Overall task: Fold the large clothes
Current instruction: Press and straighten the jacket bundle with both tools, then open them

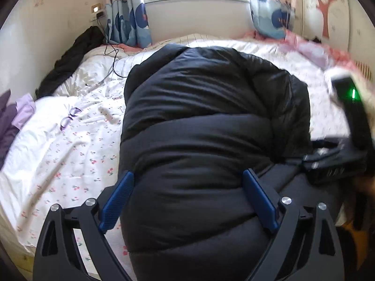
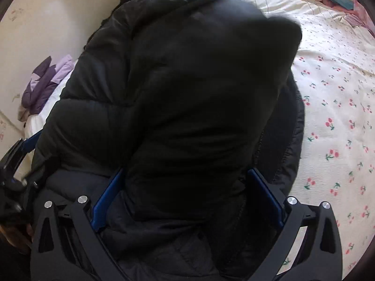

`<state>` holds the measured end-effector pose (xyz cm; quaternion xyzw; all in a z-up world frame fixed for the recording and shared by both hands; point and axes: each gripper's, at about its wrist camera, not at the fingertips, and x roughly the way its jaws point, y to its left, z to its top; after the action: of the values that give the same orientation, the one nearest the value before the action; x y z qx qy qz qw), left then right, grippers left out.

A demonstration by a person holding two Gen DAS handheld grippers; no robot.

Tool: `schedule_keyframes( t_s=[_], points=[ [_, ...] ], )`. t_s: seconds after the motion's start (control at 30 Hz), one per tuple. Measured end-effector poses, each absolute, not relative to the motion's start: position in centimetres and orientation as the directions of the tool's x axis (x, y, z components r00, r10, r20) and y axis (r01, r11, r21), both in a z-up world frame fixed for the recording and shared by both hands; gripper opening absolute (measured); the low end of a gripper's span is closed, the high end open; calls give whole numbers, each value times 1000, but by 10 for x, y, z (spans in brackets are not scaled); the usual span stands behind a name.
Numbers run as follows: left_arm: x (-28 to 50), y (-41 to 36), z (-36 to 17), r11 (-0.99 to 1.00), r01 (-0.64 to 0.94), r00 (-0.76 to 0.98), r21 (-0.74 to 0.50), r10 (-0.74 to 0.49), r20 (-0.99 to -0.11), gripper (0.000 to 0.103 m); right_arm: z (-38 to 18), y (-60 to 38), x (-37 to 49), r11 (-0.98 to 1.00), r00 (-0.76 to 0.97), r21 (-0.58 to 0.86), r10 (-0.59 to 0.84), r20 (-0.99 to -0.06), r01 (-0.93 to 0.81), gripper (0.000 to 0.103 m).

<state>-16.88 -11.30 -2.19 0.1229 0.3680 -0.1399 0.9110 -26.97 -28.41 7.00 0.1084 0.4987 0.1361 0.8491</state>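
Observation:
A big black puffer jacket [image 1: 206, 117] lies bunched on the bed, folded over on itself. My left gripper [image 1: 188, 175] has its blue fingers [image 1: 119, 199] spread wide on either side of the jacket's thick near end. My right gripper [image 2: 186, 173] likewise has its blue fingers [image 2: 267, 194] wide apart, with the jacket [image 2: 178, 89] bulging between them. Whether either gripper pinches the padding cannot be told. The right gripper's body shows at the right edge of the left wrist view [image 1: 346, 145], and the left gripper shows at the left edge of the right wrist view [image 2: 14, 164].
The bed [image 1: 70, 145] has a white cherry-print sheet [image 2: 332, 117]. Purple clothes [image 1: 14, 117] lie at its left edge, a dark garment [image 1: 70, 56] and a cable [image 1: 112, 56] near the wall. Curtains [image 1: 126, 18] and a window are at the far side.

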Motion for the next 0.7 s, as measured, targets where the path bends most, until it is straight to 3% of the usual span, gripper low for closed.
schedule_keyframes(
  t_s=[0.13, 0.4, 0.47, 0.6, 0.7],
  points=[
    [-179, -112, -9, 925, 347, 704, 153, -149, -694, 90, 93, -283, -272, 960, 499, 253, 278, -821, -119, 97],
    [-191, -118, -1, 905, 346, 745, 247, -105, -658, 90, 169, -296, -254, 938, 710, 322, 316, -629, -132, 97],
    [-190, -118, -2, 905, 344, 747, 251, -102, -657, 90, 164, -283, -217, 912, 693, 373, 379, -613, -169, 97],
    [-189, -117, -5, 904, 360, 743, 230, -128, -657, 90, 102, -288, -174, 889, 589, 452, 408, -698, -81, 97],
    [-186, -119, -6, 904, 368, 736, 216, -141, -662, 91, 76, -289, -161, 874, 571, 483, 422, -704, -50, 97]
  ],
)
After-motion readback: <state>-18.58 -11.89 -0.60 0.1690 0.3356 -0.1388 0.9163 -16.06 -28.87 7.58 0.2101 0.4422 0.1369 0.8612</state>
